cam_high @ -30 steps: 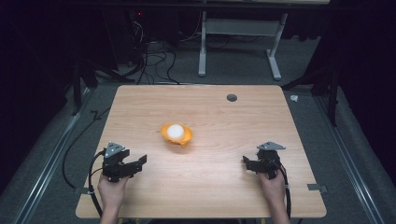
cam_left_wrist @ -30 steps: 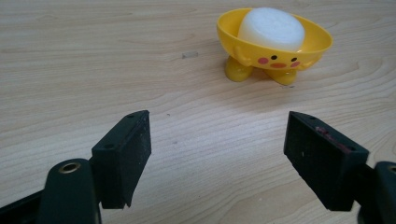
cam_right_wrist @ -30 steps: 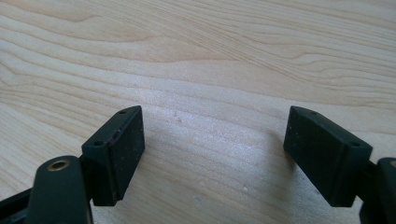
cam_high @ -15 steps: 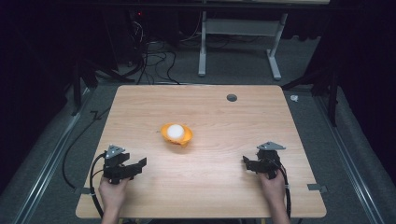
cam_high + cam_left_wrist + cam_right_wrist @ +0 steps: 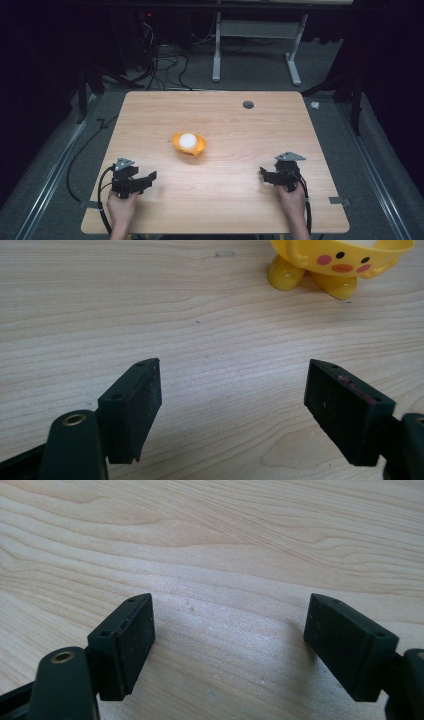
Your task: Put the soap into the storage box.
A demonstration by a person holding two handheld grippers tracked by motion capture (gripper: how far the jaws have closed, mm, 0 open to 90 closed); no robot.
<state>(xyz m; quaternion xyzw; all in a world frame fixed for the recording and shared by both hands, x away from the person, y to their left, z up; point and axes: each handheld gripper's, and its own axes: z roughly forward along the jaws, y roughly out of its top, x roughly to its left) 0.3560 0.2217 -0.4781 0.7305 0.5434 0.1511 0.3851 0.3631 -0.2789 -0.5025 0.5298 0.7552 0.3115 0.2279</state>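
High view: both claws are idling at the near edge while the yellow chick cup (image 5: 189, 144) is waiting mid-table.

Against the earlier frames, the left claw (image 5: 149, 178) is sitting a shade closer to the near edge by the near left corner, while the right claw (image 5: 264, 175), near the near right corner, and the cup with the white ball (image 5: 188, 140) in it are lying where they were. Both claws are standing wide, gripping nothing over the bare table (image 5: 230, 200). The left one is facing the cup from well apart, so the reach is probably only beginning.
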